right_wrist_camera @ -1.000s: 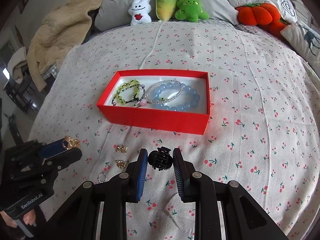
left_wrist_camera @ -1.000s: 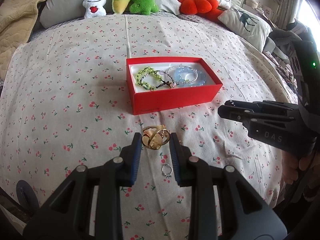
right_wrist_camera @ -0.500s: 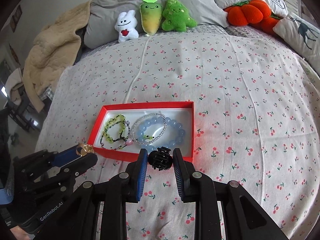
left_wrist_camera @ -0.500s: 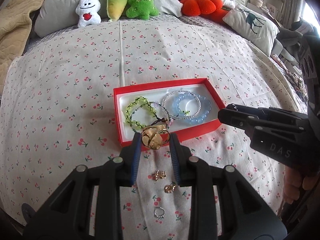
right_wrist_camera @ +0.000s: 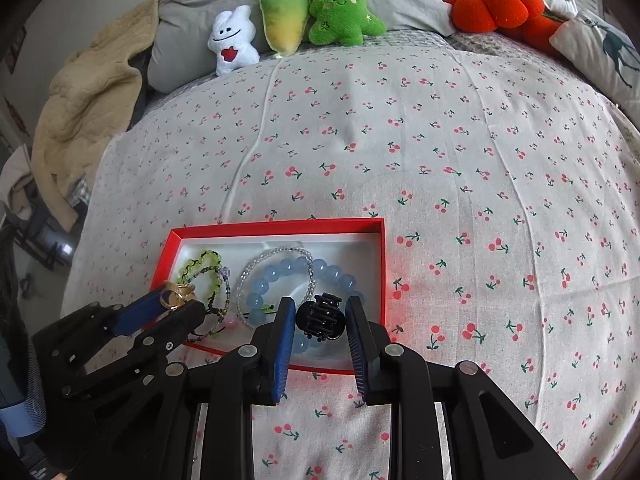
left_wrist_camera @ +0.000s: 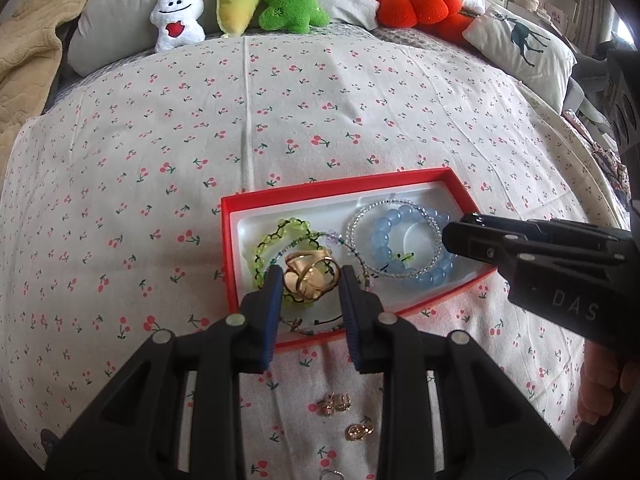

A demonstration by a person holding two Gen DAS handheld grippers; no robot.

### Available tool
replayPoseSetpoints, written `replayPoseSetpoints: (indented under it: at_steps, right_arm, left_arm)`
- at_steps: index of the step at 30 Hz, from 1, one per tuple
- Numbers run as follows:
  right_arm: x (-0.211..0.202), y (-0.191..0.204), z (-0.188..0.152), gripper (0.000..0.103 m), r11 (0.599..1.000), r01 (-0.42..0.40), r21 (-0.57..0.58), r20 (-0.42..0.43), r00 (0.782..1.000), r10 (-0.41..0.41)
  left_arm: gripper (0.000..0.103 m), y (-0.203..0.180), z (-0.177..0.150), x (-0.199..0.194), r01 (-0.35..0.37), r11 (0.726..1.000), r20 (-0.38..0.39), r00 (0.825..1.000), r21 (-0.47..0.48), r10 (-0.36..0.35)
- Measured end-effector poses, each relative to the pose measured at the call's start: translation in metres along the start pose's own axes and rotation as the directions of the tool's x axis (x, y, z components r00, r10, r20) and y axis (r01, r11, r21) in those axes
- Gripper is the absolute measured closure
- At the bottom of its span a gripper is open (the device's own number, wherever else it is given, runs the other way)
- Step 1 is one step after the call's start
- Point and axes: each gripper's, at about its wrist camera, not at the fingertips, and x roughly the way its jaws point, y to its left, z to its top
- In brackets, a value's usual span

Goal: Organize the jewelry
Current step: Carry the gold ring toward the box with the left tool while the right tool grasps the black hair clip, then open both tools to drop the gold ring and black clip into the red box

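Both grippers have travelled forward from the bare cherry-print bedspread (left_wrist_camera: 320,120) to hang over the red box (left_wrist_camera: 332,188), which a second ago lay well ahead of them; the left gripper (left_wrist_camera: 311,280) is clamped on a gold ornament (left_wrist_camera: 308,276), its blue pads pressing either side, over the near left part of the box above the green beaded bracelet (left_wrist_camera: 280,232); the right gripper (right_wrist_camera: 320,320) is clamped on a small black claw clip (right_wrist_camera: 320,318), over the near right part of the box above the blue beaded bracelet (right_wrist_camera: 296,272); a clear-bead bracelet (left_wrist_camera: 360,216) lies looped with the blue one on the white lining. Seen from the right wrist, the left gripper comes in from the lower left with the gold piece at its tips; from the left wrist, the right gripper shows side-on at the right edge, a hand (left_wrist_camera: 600,384) beneath it. Two small gold earrings (left_wrist_camera: 336,402) lie on the bedspread just short of the box; a silvery ring (left_wrist_camera: 334,474) seems to lie at the bottom edge, though it is mostly cut off. Plush toys (right_wrist_camera: 288,16) sit at the head of the bed.
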Motion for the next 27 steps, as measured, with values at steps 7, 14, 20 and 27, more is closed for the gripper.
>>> replayPoseSetpoints:
  at_steps: [7, 14, 20, 27]
  right_arm:
    - [0.002, -0.004, 0.003, 0.077, 1.000, 0.008, 0.012, 0.006, 1.000, -0.008]
    - [-0.003, -0.006, 0.002, 0.074, 1.000, 0.023, 0.011, 0.034, 0.999, -0.023]
    - [-0.023, -0.010, -0.001, 0.041, 1.000, -0.013, 0.025, 0.093, 0.996, 0.011]
    - [-0.041, -0.014, -0.011, 0.035, 0.999, 0.011, 0.031, 0.117, 0.993, -0.015]
  left_arm:
    - [0.062, 0.002, 0.001, -0.002, 0.005, 1.000, 0.016, 1.000, -0.005, -0.005]
    - [0.042, -0.006, -0.006, -0.018, -0.025, 0.999, 0.051, 0.998, 0.031, 0.024]
    - [0.029, -0.011, -0.015, -0.034, -0.041, 0.998, 0.060, 0.997, 0.040, 0.039]
    - [0.020, -0.011, -0.030, -0.048, -0.057, 0.998, 0.033, 0.998, 0.007, 0.057]
